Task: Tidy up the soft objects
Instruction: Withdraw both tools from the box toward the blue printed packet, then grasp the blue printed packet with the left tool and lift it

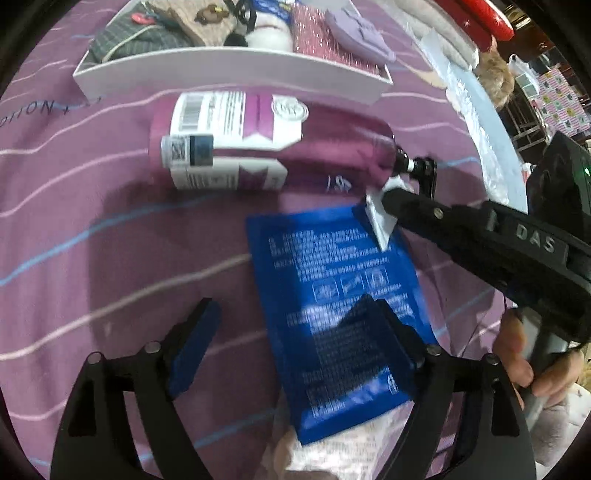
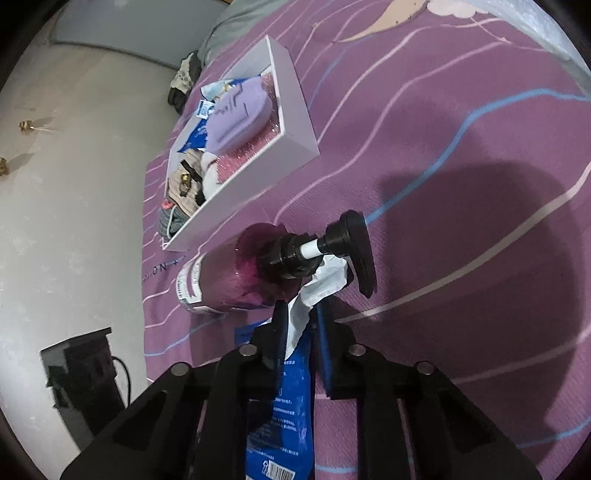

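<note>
Across the purple line-patterned mat (image 1: 92, 236), already stocked: white rectangular tray (image 1: 229, 70) with a lilac fabric pouch (image 1: 360, 31), a glittery pink cloth and a grey checked piece. Left outside, just below a magenta pump bottle (image 1: 266, 144) lying on its side: flat blue printed soft pack (image 1: 343, 295), its white top tab pinched by the right tool (image 2: 299, 325), while the left tool (image 1: 295, 325) hangs spread over its lower half, gripping nothing. Judged well advanced, with this pack yet to be lifted into the tray.

Purple mat (image 2: 461, 155) with pale and blue wavy lines covers the work surface. Beyond its edge, a light grey floor (image 2: 74, 206) carries a dark box (image 2: 85, 373) with a cable. Stacked patterned cartons (image 1: 561, 99) occupy the far background.
</note>
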The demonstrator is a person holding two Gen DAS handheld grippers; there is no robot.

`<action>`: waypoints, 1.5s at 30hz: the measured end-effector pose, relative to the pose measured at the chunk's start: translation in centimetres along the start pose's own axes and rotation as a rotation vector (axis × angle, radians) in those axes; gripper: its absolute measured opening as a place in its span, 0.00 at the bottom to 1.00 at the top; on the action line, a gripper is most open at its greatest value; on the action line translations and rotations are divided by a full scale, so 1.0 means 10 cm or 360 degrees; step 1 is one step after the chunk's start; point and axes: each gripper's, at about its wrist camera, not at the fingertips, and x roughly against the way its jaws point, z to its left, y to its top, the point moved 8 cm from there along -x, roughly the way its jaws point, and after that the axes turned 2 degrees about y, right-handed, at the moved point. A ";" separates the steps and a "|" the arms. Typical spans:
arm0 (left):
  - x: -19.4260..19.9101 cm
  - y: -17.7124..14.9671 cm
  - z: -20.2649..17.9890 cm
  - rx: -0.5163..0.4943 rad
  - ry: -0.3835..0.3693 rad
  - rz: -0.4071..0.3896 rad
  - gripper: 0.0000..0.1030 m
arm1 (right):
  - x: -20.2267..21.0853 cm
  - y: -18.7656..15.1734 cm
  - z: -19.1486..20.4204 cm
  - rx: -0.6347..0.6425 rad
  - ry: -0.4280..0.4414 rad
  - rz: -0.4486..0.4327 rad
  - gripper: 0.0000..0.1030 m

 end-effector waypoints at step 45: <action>0.62 0.10 0.06 0.0004 -0.0073 -0.0404 0.03 | 0.52 0.11 0.24 0.0136 0.0026 -0.0242 0.02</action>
